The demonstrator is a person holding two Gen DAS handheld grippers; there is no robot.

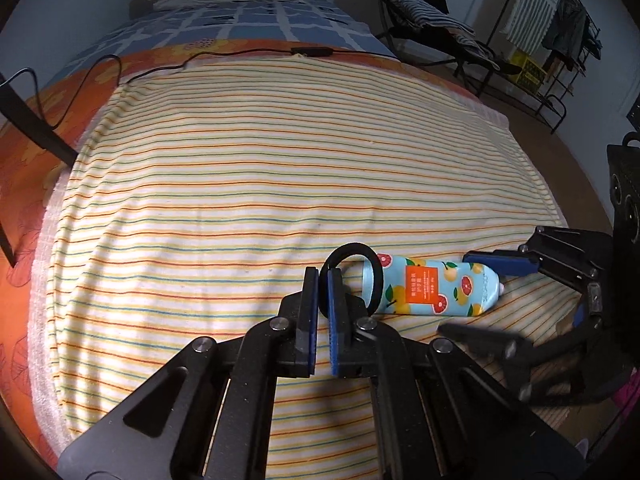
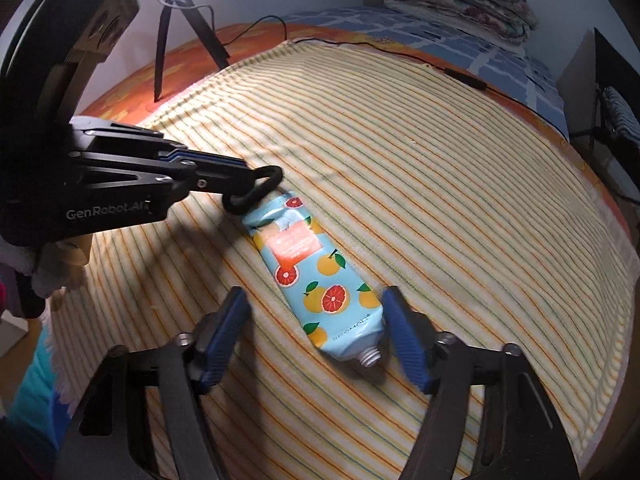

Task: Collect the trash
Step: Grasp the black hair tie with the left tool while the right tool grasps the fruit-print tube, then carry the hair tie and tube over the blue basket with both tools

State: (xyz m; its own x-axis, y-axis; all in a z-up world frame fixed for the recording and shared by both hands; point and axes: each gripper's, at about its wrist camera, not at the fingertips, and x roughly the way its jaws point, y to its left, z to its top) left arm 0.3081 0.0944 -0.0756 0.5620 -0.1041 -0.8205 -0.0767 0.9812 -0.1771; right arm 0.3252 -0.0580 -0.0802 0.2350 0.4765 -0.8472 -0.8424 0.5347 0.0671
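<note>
The flattened light-blue cream tube printed with oranges and grapefruit slices (image 2: 310, 276) lies on the yellow-striped cloth (image 1: 224, 184) that covers the bed, its cap missing and its bare threaded neck turned toward the right gripper (image 2: 316, 340). In the right wrist view the tube's long axis runs from the neck, near the camera, up and away to its crimped tail, so it lies roughly in line with the fingers, not across them. That gripper is spread open and straddles the neck end, one blue pad just beside the tube's shoulder and the other well apart on the far side; nothing is pinched yet. The left gripper (image 1: 323, 280) is clamped on a black elastic hair loop (image 1: 356, 276), which hangs over the tube's tail end. The right hand is plainly the nearer to the neck, and closing across the tube's width looks like the natural squeeze.
</note>
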